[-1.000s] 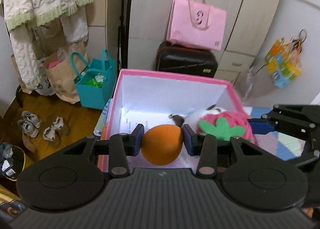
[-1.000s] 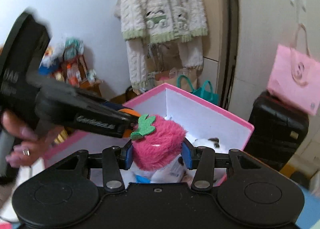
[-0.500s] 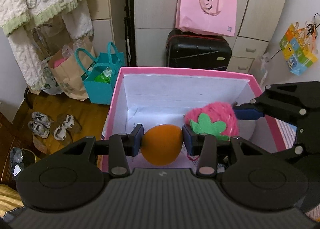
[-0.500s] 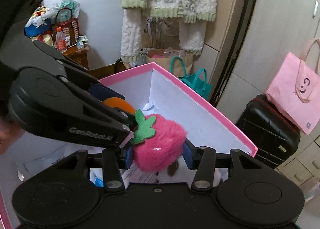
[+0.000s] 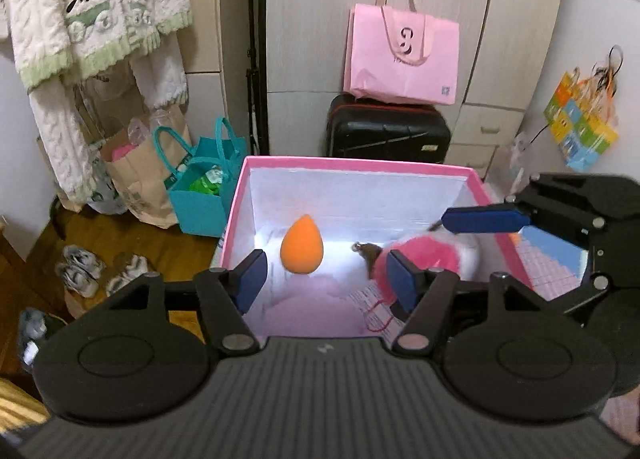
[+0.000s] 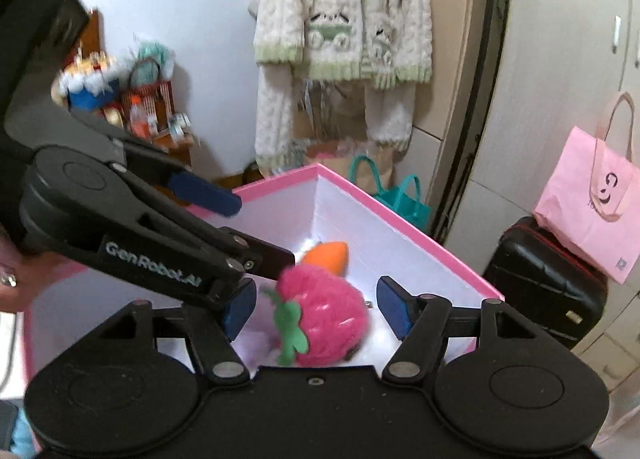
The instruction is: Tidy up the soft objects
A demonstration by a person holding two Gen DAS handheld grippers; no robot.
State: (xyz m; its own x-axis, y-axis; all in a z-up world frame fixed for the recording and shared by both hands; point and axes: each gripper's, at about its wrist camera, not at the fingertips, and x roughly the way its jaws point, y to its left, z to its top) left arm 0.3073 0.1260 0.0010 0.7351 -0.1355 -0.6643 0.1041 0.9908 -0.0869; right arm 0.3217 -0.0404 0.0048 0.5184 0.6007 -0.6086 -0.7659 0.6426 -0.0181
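Left wrist: black suitcase [image 5: 388,127] and pink bag [image 5: 404,55] stand behind pink box [image 5: 356,165].

light: bright, even indoor | glare: white box floor [image 5: 320,243] | blur: slight motion | edges: fisheye-bent

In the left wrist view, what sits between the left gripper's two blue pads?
Only the orange sponge, untouched by the opening left gripper, above the pink box floor. The pink strawberry plush lies beyond the right-side pad.

One pink box [image 5: 360,166], one orange sponge [image 5: 301,243], one strawberry plush [image 6: 326,317], two hand-held grippers.
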